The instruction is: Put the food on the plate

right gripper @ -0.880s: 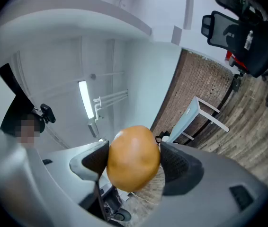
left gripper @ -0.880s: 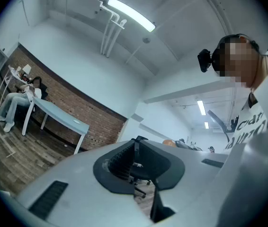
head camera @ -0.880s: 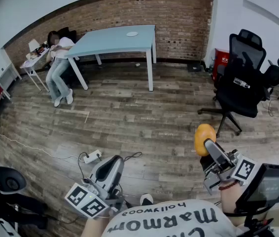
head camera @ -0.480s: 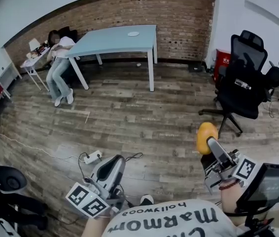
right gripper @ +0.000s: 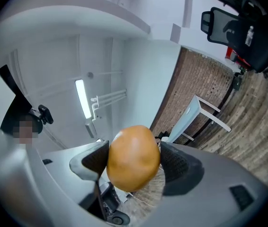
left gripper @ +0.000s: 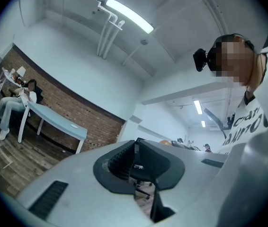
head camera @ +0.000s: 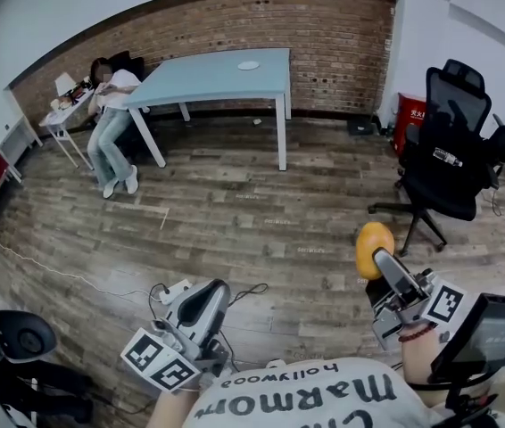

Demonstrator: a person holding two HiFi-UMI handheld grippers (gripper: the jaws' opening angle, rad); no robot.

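A smooth orange-brown bun [head camera: 371,248] is held up in the air at the lower right of the head view, with my right gripper [head camera: 374,255] shut on it. In the right gripper view the bun [right gripper: 133,157] fills the gap between both dark pads of my right gripper [right gripper: 133,161]. A small white plate [head camera: 249,64] lies on the light blue table [head camera: 208,78] far ahead by the brick wall. My left gripper [head camera: 201,308] hangs low at the lower left; in its own view the left gripper [left gripper: 136,151] has its jaws together with nothing between them.
A black office chair [head camera: 444,159] stands to the right on the wooden floor. A person [head camera: 110,127] sits at the table's left end beside a small white side table [head camera: 61,114]. A power strip with cable [head camera: 170,291] lies on the floor just ahead of my left gripper.
The head view has shifted a little, so the table and chair sit slightly further right and lower. Both grippers keep their places, and the bun stays held.
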